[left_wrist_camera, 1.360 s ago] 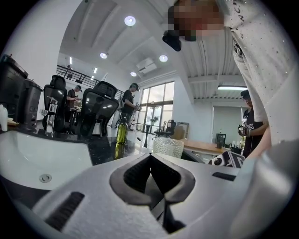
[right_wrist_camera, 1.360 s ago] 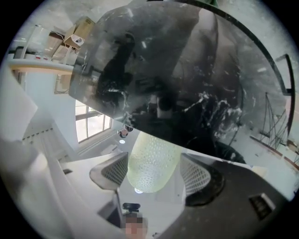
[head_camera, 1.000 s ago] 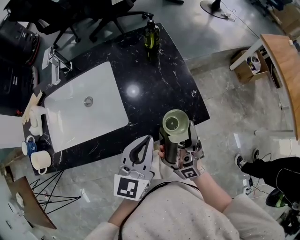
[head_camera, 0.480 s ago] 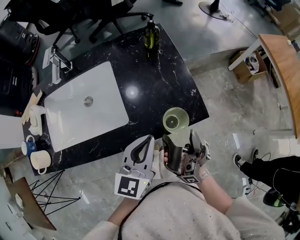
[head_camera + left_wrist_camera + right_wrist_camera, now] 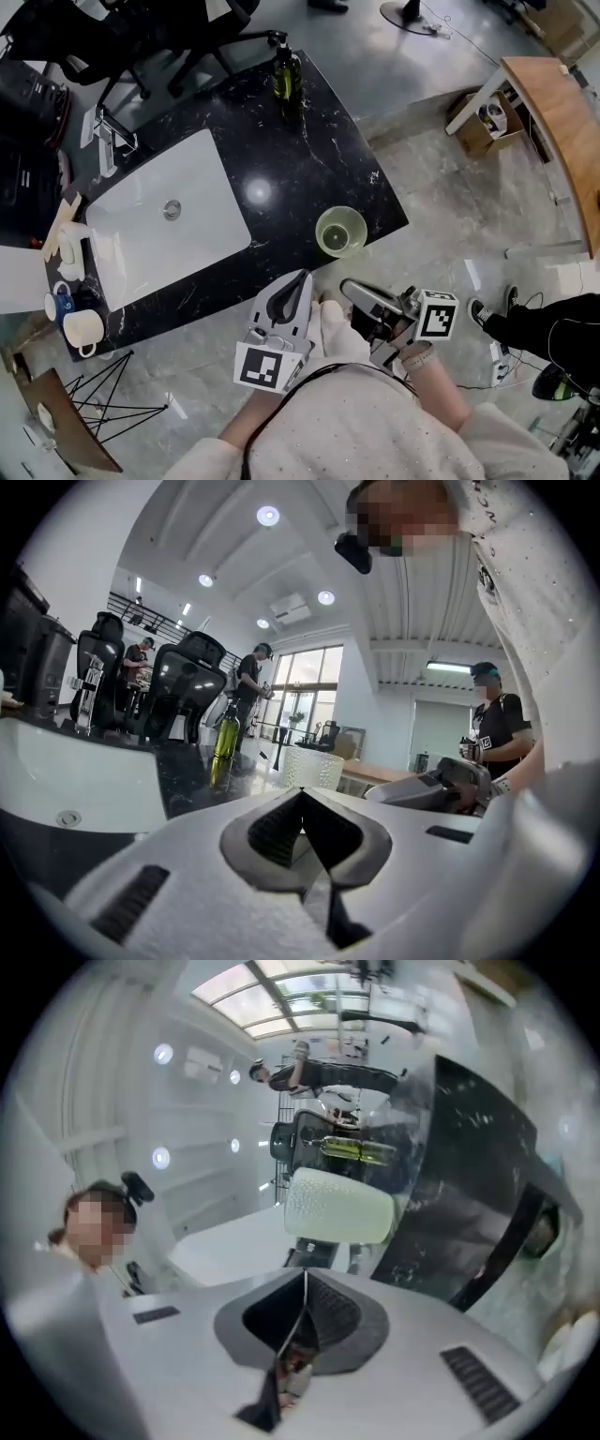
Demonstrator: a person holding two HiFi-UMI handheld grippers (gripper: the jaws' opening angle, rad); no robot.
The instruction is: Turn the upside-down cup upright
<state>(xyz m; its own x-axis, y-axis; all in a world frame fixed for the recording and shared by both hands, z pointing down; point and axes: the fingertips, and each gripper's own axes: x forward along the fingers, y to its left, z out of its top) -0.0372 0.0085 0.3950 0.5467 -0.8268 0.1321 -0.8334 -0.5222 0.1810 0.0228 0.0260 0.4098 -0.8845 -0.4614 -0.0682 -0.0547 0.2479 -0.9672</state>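
The pale green, translucent cup (image 5: 340, 232) with a dimpled wall stands upright, mouth up, on the black marble counter (image 5: 309, 150) near its front right corner.

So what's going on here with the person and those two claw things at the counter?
A person stands at a black counter with a hand-held gripper in each hand. The pale green cup sits upright near the counter's edge, mouth up. Both the left gripper and the right gripper are shut, empty and clear of the cup.
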